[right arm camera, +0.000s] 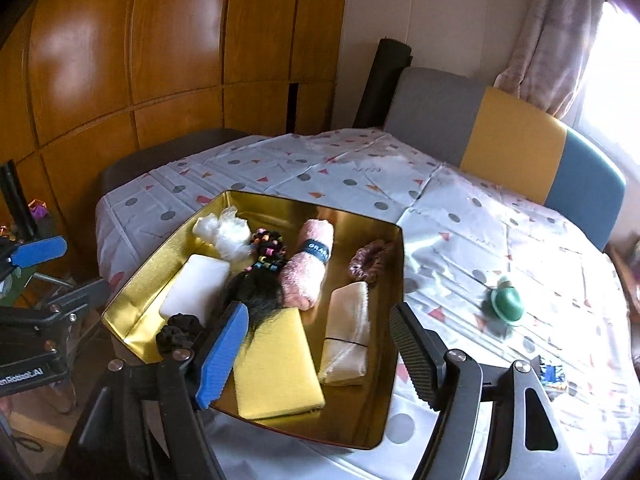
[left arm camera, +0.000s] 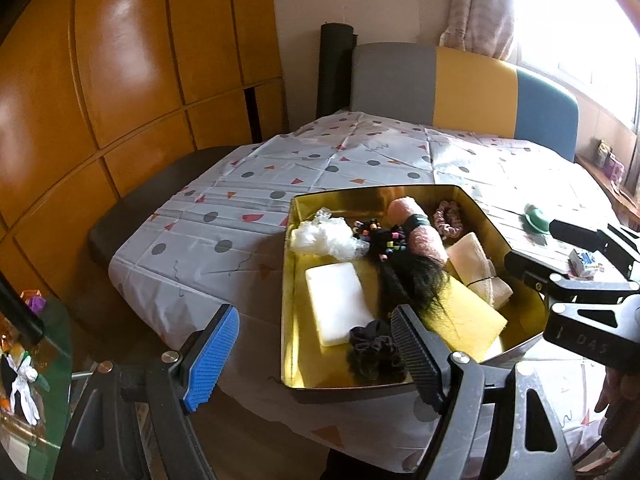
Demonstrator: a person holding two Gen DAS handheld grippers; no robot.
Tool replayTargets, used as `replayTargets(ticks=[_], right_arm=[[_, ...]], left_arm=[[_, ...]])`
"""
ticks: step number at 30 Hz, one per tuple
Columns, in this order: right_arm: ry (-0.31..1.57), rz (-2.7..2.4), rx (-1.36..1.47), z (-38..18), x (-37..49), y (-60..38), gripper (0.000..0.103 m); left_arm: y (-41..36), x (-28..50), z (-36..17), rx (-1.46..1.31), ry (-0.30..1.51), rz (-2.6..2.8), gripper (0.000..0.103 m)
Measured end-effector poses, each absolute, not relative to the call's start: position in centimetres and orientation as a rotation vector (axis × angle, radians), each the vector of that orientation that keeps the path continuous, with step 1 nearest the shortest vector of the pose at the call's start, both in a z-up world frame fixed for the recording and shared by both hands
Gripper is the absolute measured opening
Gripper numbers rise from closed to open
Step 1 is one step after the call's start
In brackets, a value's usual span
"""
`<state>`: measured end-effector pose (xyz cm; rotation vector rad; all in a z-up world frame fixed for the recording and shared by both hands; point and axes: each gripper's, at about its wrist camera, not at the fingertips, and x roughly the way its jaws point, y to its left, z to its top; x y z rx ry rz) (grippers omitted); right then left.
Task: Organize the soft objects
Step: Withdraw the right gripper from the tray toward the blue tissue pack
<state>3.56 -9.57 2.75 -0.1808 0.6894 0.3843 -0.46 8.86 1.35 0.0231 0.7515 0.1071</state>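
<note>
I see my right tool [right arm camera: 316,350] spread wide above the gold tin [right arm camera: 132,280] on the worktop [right arm camera: 460,240], nothing between its pads. My left tool [left arm camera: 314,354] is likewise spread and empty. In the tin lie a yellow sponge [right arm camera: 276,368], cream folded cloth [right arm camera: 346,340], pink rolled towel [right arm camera: 306,268], white block [right arm camera: 196,284], black scrunchie [right arm camera: 178,332], pink scrunchie [right arm camera: 370,260], and what may be a hairpiece [right arm camera: 256,284]. A green object [right arm camera: 506,300] sits apart on the worktop.

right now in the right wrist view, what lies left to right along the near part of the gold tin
black scrunchie → flat yellow sponge pad → folded cream cloth with a black band, all inside the gold tin
</note>
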Motion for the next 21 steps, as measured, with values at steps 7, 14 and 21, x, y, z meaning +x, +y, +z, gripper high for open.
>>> replayTargets(ticks=[7,14,21], right_arm=[[0.666,0.362,-0.186,3.3,3.2,-11.3,0.075],[0.666,0.323,-0.176,3.3,3.7,-13.5,0.075],[0.673,0.275,-0.185,3.1,4.3,-16.2,0.077]], left_arm=[[7.2,-0.1,1.4,0.052,0.758,0.085,0.080],[5.4,0.5,1.3,0.083,0.763,0.056,0.080],[3.1,1.3,1.5,0.112,0.763,0.014,0.080]])
